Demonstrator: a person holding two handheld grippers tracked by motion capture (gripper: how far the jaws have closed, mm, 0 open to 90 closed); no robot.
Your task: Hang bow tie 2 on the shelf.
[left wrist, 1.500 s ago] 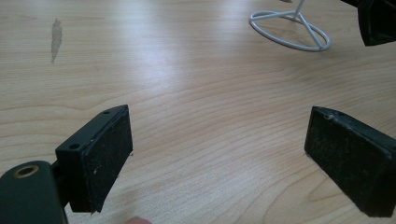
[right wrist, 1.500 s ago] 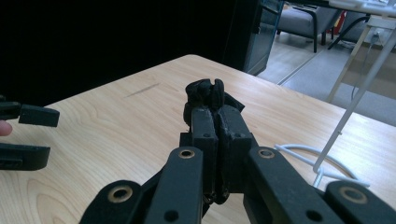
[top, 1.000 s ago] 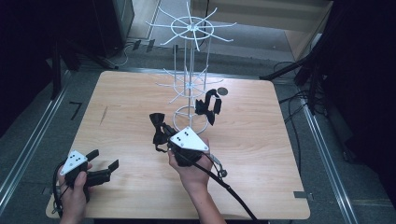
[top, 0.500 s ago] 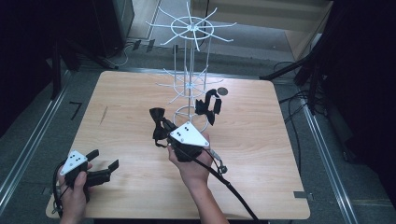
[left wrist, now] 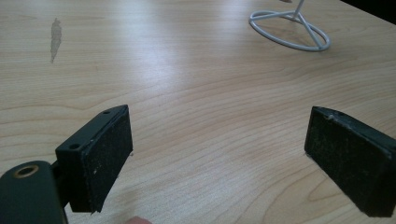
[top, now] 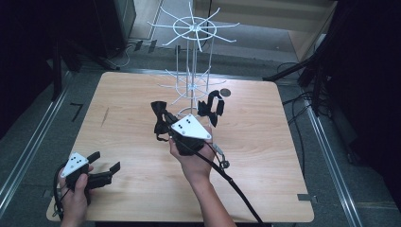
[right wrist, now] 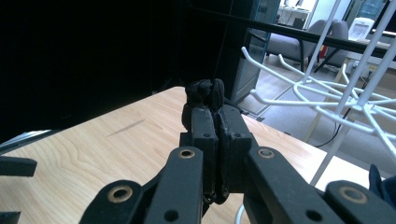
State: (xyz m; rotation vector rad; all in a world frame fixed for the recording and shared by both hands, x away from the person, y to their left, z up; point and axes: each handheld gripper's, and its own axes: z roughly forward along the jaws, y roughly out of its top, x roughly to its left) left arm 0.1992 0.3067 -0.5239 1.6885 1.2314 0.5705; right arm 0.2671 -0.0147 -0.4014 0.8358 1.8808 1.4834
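Observation:
A white wire rack (top: 191,71) stands at the far middle of the wooden table (top: 265,142). One black bow tie (top: 211,108) hangs on a low arm of the rack. My right gripper (top: 165,127) is held up just left of the rack's base, shut on a second black bow tie (top: 160,115). In the right gripper view the jaws (right wrist: 216,121) are pressed together with the bow tie (right wrist: 204,91) bunched above them and the rack's arms (right wrist: 336,98) to the right. My left gripper (top: 105,161) rests open at the front left corner, its pads (left wrist: 107,149) wide apart over bare wood.
A small dark disc (top: 226,92) lies on the table behind the rack. The rack's ring base (left wrist: 289,30) shows far off in the left gripper view. The right gripper's cable (top: 231,179) trails toward the front edge. Dark floor and cables surround the table.
My right gripper has risen and moved a little farther from me toward the rack, carrying the bow tie. The left gripper has stayed put.

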